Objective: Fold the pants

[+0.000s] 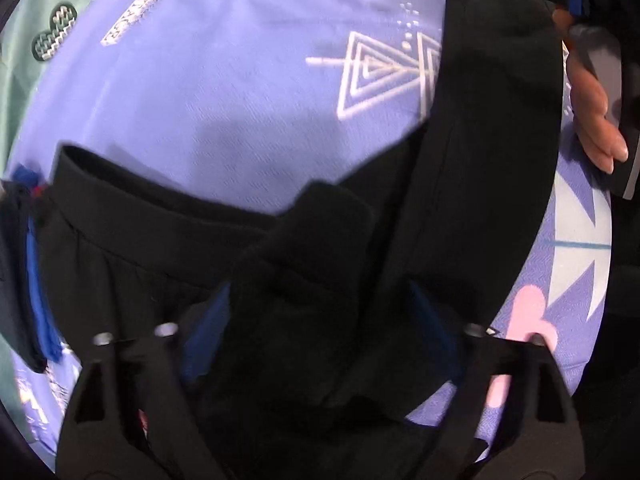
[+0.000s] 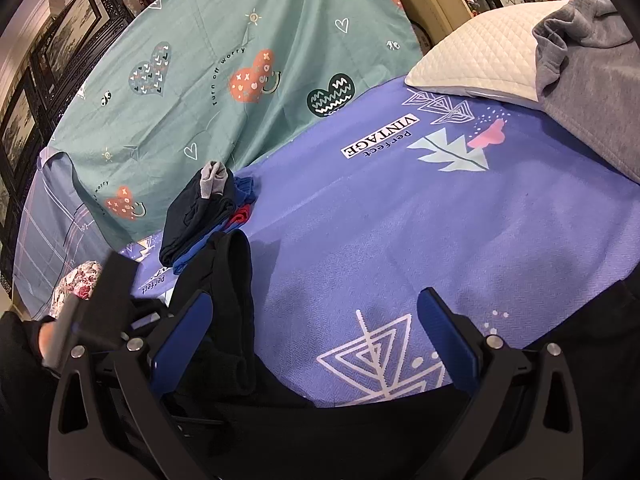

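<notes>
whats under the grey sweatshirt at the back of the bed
The grey sweatshirt lies over one end of a white quilted pillow and onto the purple bedsheet. How far the pillow runs beneath it is covered, and so is anything else there.

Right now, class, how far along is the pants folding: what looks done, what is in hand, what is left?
Done: the black pants lie on the purple sheet, apparently doubled leg over leg.

In hand: the left gripper has a bunched fold of the pants between its fingers; whether it grips is unclear. The right gripper is open over the fabric's edge.

Left: bringing the long leg section across into a compact, smooth stack.
</notes>
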{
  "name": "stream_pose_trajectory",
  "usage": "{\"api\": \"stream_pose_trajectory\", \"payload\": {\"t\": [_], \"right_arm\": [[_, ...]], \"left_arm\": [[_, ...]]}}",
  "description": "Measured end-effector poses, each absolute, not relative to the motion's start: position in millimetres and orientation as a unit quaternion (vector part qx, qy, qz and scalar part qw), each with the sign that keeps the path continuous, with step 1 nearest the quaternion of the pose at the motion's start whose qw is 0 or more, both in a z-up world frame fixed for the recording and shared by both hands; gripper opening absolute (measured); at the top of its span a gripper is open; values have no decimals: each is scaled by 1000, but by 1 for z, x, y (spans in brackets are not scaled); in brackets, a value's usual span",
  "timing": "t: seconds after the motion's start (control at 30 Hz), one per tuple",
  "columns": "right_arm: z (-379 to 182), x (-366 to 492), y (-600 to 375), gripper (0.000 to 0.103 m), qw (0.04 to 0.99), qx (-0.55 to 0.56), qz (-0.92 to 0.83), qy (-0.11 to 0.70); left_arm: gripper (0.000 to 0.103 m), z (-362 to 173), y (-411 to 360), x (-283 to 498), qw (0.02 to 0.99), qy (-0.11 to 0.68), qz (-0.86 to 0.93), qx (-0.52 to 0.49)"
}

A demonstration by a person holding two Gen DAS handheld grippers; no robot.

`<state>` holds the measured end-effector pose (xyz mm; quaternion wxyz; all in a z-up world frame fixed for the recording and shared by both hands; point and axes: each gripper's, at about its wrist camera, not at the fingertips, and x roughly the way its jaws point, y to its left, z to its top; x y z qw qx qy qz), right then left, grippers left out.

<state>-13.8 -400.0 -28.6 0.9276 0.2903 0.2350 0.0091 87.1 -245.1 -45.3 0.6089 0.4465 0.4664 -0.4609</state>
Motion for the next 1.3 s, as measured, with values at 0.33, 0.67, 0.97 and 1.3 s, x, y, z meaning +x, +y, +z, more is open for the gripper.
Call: {"api": "stream_pose_trajectory", "payload": {"t": [0.33,0.67,0.97,1.3], "right_arm": [[-22,-9,-385,102,934,259,32,246],[-8,50,-369,102,893,253,123,350],[-31,203,-326,102,813,240,222,482],[46,199,-259,12,840,185,285,424]], "left_arm": [[17,18,-150,107,722,445,-443,291],[96,-44,-224,113,703,476,-374,374],[14,-1,-161,120,760,484,-353,251],[13,65,-96,86,827,418,-347,145]]}}
